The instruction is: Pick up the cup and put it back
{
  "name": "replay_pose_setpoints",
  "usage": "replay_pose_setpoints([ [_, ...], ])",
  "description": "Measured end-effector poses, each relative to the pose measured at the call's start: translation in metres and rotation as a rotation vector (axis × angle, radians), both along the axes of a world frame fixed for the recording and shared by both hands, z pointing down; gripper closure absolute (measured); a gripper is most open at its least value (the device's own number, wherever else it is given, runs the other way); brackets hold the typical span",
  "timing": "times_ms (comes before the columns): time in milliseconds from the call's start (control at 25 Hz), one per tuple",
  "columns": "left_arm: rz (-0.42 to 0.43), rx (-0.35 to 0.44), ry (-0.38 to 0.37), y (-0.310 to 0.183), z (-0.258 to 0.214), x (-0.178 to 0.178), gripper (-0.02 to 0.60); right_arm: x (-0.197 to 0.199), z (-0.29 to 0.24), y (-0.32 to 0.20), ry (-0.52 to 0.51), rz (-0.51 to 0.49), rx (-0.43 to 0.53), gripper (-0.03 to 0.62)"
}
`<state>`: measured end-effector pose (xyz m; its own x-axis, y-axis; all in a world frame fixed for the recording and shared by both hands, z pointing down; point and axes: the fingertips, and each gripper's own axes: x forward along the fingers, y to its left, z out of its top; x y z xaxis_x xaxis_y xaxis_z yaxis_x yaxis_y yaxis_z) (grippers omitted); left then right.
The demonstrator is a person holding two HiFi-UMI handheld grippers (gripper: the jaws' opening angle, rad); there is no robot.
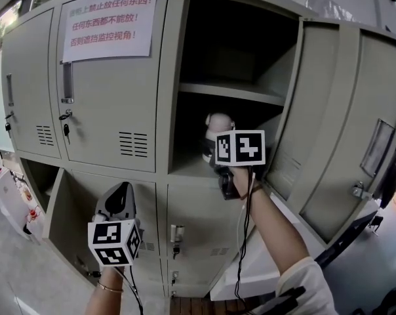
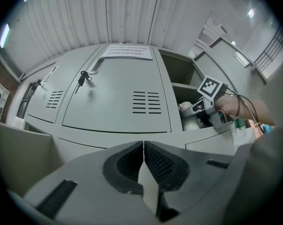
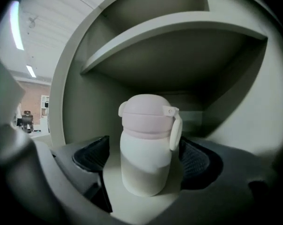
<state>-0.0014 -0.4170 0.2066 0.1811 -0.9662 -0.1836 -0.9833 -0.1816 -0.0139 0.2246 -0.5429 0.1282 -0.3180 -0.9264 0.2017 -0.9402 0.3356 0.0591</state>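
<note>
The cup (image 3: 145, 149), white with a pale pink lid and a white strap down one side, stands upright on the floor of the open locker compartment (image 1: 185, 166), under the shelf (image 1: 231, 92); no print shows on it. The right gripper (image 3: 145, 167) has its jaws spread wide on either side of the cup. One pad stands clear of it and the other sits just beside the strap, neither pressing. Only the right gripper view shows this gap; in the head view the marker cube (image 1: 240, 147) covers most of the cup.

On the shut door alongside, a white notice (image 1: 107, 21) in red characters reads in part "任何东西都不能放!" and "否则遮挡监控视角!"; from the left gripper view it is too blurred to read. That view alone shows keys (image 2: 83, 77) hanging at the door's lock. The left gripper (image 2: 143, 146) is held low before the lockers, jaws pressed together on nothing
</note>
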Motion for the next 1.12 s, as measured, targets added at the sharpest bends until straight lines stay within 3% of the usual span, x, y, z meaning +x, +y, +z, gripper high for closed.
replay_pose_setpoints([
  [160, 0.000, -0.003, 0.003, -0.004, 0.002, 0.002, 0.571, -0.007, 0.009, -0.004, -0.008, -0.039, -0.080, 0.148],
  [600, 0.003, -0.013, 0.012, -0.010, 0.007, 0.005, 0.571, -0.005, 0.001, -0.019, -0.009, -0.040, -0.092, 0.149],
  [760, -0.004, -0.018, 0.017, -0.009, 0.010, 0.002, 0.571, -0.002, 0.000, -0.021, -0.064, -0.037, -0.094, 0.227],
  [1120, -0.001, -0.043, 0.026, -0.009, 0.021, 0.010, 0.571, -0.007, 0.001, -0.023, -0.108, -0.079, -0.108, 0.241],
])
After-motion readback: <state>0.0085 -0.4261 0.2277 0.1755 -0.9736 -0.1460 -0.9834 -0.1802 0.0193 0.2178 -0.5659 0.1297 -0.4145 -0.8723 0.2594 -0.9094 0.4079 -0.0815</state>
